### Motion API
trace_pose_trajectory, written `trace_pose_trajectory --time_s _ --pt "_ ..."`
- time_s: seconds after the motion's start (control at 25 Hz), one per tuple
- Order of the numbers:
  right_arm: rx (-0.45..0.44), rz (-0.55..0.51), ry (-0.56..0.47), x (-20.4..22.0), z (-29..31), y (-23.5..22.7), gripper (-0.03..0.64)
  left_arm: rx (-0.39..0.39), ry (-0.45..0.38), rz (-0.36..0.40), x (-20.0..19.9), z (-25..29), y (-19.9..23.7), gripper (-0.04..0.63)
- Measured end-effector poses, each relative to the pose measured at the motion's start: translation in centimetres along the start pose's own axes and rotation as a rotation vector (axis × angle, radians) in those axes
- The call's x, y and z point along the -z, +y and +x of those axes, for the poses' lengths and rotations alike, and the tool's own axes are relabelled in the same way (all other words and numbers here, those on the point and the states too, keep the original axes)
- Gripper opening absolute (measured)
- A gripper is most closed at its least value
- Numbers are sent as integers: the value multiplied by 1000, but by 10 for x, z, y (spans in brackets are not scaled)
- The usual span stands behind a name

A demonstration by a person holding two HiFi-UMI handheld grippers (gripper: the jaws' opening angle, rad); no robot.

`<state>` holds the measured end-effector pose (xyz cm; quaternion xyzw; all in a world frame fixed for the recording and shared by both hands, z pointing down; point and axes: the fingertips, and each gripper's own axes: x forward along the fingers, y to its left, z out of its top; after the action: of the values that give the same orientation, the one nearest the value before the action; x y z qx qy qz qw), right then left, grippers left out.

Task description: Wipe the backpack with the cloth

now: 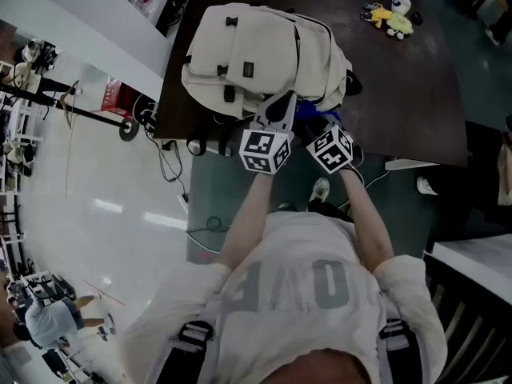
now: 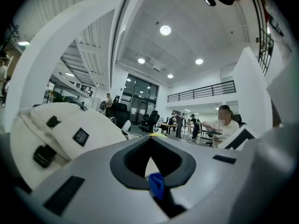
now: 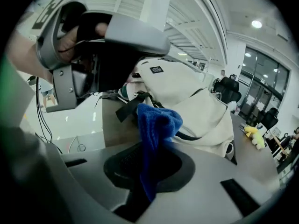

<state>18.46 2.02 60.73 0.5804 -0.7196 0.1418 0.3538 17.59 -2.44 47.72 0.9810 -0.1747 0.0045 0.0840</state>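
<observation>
1. A dark brown table (image 1: 400, 94) stands on a glossy white floor (image 1: 104, 206) in a large open hall with ceiling lights.
2. The cream backpack (image 1: 256, 54) lies flat near the table's left front corner. What is inside it cannot be seen.
3. The right gripper (image 3: 149, 171) is clamped on the blue cloth (image 3: 156, 125), which stands up bunched between its jaws, just in front of the backpack's near edge.
4. The left gripper (image 2: 152, 171) has its jaws together, with a small blue fold of the cloth pinched between them. The backpack fills the left of its view.
5. In the head view both grippers sit side by side at the backpack's near edge, with the cloth between them.
6. A yellow plush toy (image 1: 392, 18) lies at the table's far side, well apart from the backpack.
7. Black cables (image 1: 168, 162) trail on the floor beside the table's left edge.
</observation>
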Motion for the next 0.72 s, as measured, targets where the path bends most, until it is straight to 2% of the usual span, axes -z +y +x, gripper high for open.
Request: trace_pose_trajectory --time_s 0.12,0.44,0.72 --pt "50 48 -25 -13 -5 0 41 -8 -11 19 -10 -30 14 3" --pt "199 194 -208 -59 -48 -28 41 -58 -54 24 -34 -79 50 3" --pt "291 161 -279 -80 -68 -111 41 -88 -79 36 -55 -57 66 3"
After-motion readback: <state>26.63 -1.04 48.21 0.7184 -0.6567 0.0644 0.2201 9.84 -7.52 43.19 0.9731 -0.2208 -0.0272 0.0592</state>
